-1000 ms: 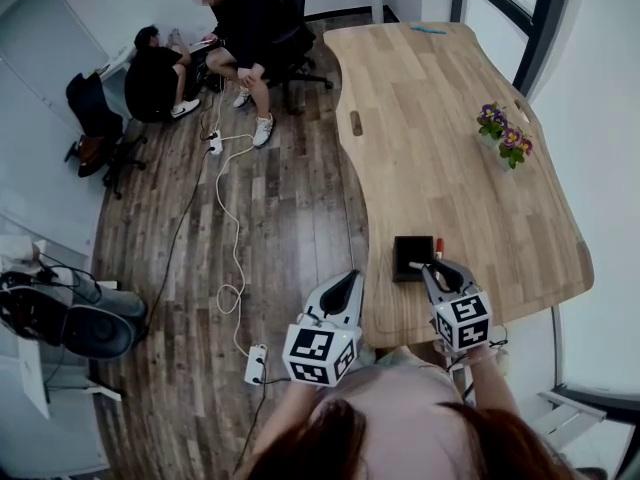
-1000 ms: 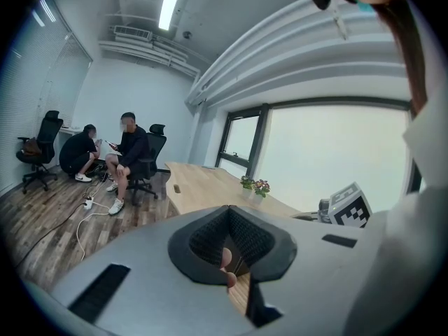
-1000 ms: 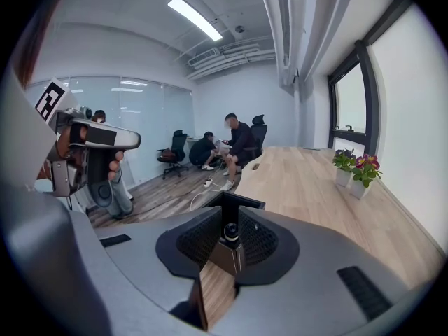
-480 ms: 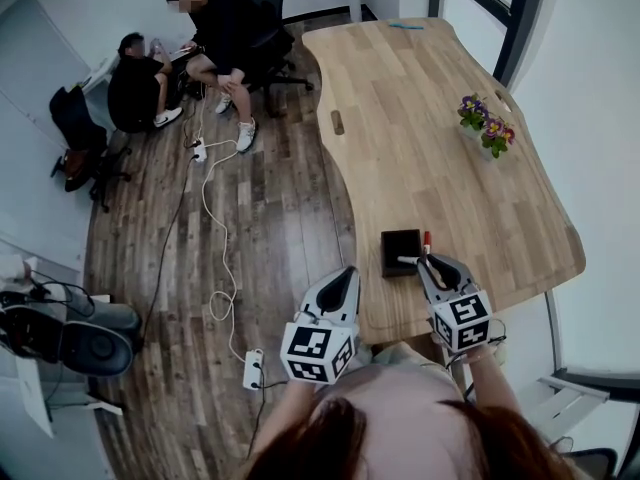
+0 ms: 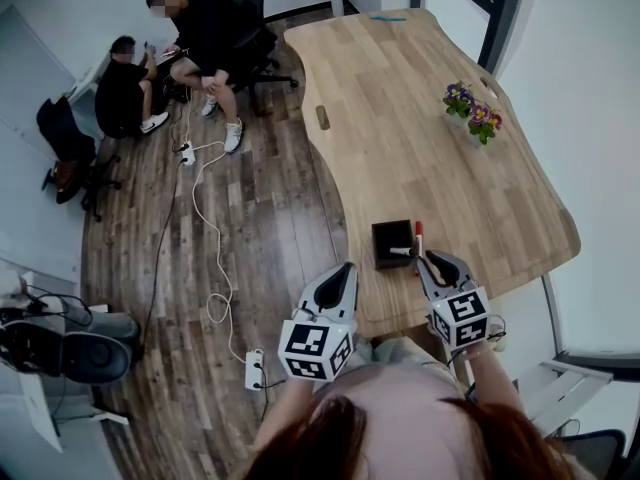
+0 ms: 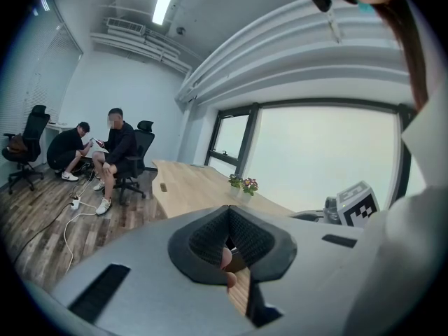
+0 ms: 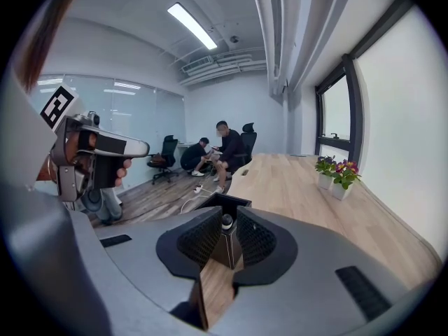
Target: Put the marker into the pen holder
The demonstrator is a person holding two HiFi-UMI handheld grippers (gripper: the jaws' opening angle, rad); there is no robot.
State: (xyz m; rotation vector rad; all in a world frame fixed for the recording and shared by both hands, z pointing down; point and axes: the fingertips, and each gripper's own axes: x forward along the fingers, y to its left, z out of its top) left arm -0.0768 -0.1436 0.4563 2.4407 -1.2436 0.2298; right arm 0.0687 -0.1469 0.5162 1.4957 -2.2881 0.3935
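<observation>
My right hand-held gripper [image 5: 428, 260] pinches the marker [image 7: 225, 220] just beside the black pen holder [image 5: 393, 243] near the surface's [image 5: 440, 158] near edge, so I should tip it upright over the opening before spreading, while my left hand-held gripper [image 5: 345, 270] idles, pressed together.

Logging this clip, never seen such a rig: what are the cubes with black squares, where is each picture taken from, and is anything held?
No robot: a person holds a hand tool with tongs in each hand; the patterned cubes are part of the tools. One picture comes from a camera on the person's head, looking down; the other two ride on the tools and look along their tongs. The right gripper has its tongs shut on the marker, close to the black pen holder near the wooden table's edge. The left gripper is shut and empty. Potted flowers stand farther along.
</observation>
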